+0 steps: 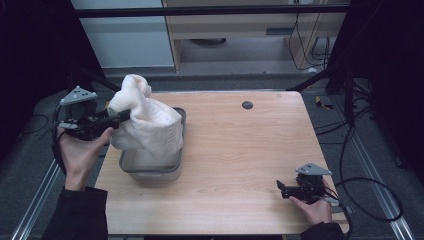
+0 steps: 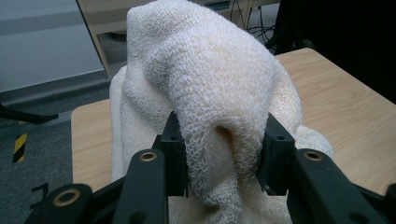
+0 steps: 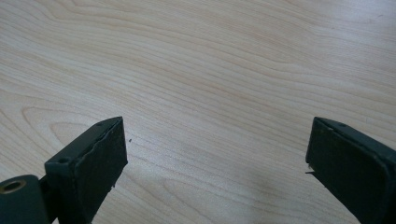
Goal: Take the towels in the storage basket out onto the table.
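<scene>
Towel (image 1: 145,120) is held above grey bin (image 1: 177,172) by clamped left gripper (image 2: 224,154) | right gripper (image 3: 217,158) jaws apart over bench (image 1: 240,165) | risk: bunched fold may slip, missing bin.

Cream looped towel (image 1: 145,120), seemingly grey tub (image 1: 150,170), pale woodgrain table (image 1: 240,150), black jaws.

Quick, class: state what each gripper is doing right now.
Left gripper: shut on the white towel, held above the grey bin.
Right gripper: open, holding nothing, low over the wooden table.
</scene>
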{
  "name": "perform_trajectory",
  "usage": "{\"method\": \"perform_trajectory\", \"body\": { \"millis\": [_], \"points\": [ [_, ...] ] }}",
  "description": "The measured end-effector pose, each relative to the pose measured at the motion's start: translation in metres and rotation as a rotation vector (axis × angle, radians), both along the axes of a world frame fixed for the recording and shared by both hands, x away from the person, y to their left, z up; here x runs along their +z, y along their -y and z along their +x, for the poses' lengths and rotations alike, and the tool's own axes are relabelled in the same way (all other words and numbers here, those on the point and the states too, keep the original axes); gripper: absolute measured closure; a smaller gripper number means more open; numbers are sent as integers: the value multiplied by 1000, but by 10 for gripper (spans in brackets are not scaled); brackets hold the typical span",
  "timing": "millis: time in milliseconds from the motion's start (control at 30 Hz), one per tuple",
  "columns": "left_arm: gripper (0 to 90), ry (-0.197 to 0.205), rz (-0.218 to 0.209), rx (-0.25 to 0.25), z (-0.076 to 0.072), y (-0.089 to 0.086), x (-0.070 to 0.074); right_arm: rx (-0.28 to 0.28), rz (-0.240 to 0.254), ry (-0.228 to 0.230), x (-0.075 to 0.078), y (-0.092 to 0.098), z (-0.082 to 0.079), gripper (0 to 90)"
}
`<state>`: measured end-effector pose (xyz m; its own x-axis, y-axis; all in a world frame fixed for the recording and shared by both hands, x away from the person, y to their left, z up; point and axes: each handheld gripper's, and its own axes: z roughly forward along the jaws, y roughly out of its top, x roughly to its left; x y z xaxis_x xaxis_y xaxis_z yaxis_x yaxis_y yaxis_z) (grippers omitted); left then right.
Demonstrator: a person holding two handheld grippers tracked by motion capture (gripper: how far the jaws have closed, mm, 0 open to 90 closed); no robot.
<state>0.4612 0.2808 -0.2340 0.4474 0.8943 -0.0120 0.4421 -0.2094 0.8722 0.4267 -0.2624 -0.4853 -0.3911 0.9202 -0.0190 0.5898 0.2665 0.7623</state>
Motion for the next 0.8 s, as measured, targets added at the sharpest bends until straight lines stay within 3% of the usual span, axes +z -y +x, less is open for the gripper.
{"method": "perform_trajectory", "body": {
  "millis": [500, 800],
  "points": [
    [608, 15, 5, -70, -3, 23, 7, -6, -5, 15, 1, 2, -1, 51],
    [608, 25, 10, -122, -3, 47, 10, -27, -4, 18, 2, 7, -3, 50]
  ]
}}
